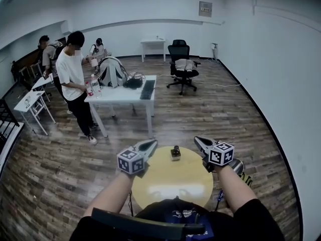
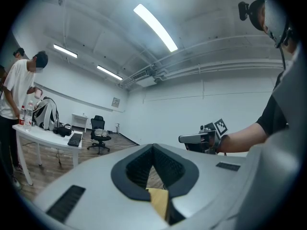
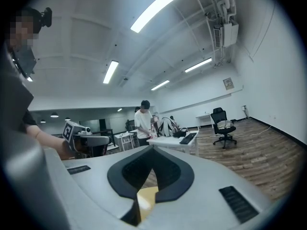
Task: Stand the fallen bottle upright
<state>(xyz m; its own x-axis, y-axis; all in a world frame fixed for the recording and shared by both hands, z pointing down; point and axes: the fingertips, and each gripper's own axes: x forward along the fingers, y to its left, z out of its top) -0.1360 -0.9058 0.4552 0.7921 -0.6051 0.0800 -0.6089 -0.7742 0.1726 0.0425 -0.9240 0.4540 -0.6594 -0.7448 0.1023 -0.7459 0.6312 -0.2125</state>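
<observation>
A small dark bottle (image 1: 175, 152) with a pale label sits near the far edge of the round yellow table (image 1: 170, 182). It looks short and upright, but it is too small to be sure. My left gripper (image 1: 153, 143) hovers just left of it with its jaws together and nothing between them. My right gripper (image 1: 197, 139) hovers just right of it, also shut and empty. Both point level over the table. The left gripper view shows shut pads (image 2: 165, 164) and the right gripper (image 2: 184, 138) beyond. In the right gripper view the pads (image 3: 165, 169) meet, with the left gripper (image 3: 103, 139) at the left.
A white table (image 1: 120, 95) farther back carries a keyboard (image 1: 147, 89), a backpack (image 1: 111, 72) and bottles, and a person in a white shirt (image 1: 70, 72) stands beside it. A black office chair (image 1: 181, 67), small white desks (image 1: 30, 102) and more people stand around the wooden floor.
</observation>
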